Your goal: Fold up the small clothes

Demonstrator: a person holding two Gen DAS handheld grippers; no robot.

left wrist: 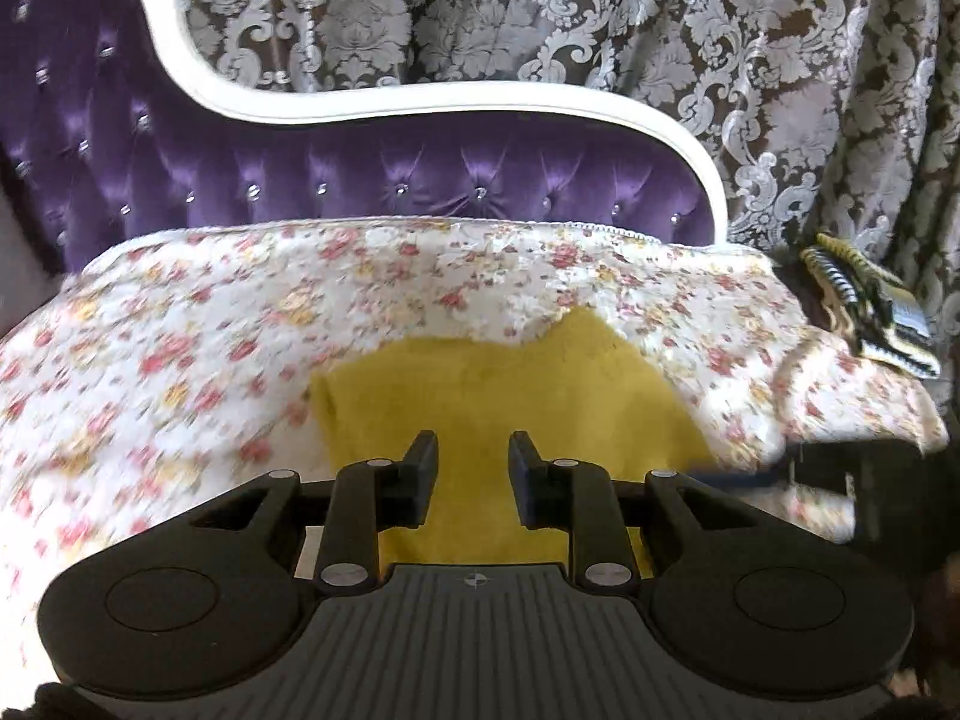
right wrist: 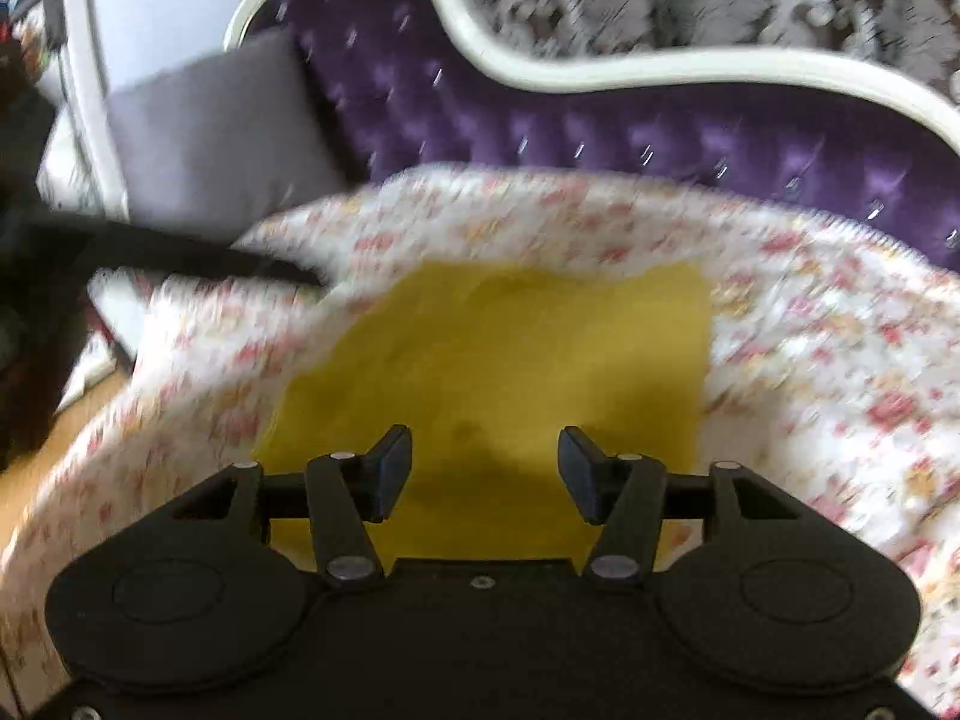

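Mustard-yellow small garment [left wrist: 510, 396], flat, folded squarish on floral cover [left wrist: 180, 330]; left hand-held gripper [left wrist: 473, 456] and right hand-held gripper [right wrist: 485, 450] spread, empty

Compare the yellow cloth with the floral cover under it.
The yellow cloth is plain; the floral cover is white with pink and yellow flowers. The cloth is a small patch; the cover spreads across the whole seat. The cloth lies on top; the cover lies beneath. Both are soft fabric, lying fairly flat.

one yellow cloth [left wrist: 510, 396], one floral cover [left wrist: 180, 360], one grey cushion [right wrist: 216, 138], one striped garment [left wrist: 864, 312], two claws.
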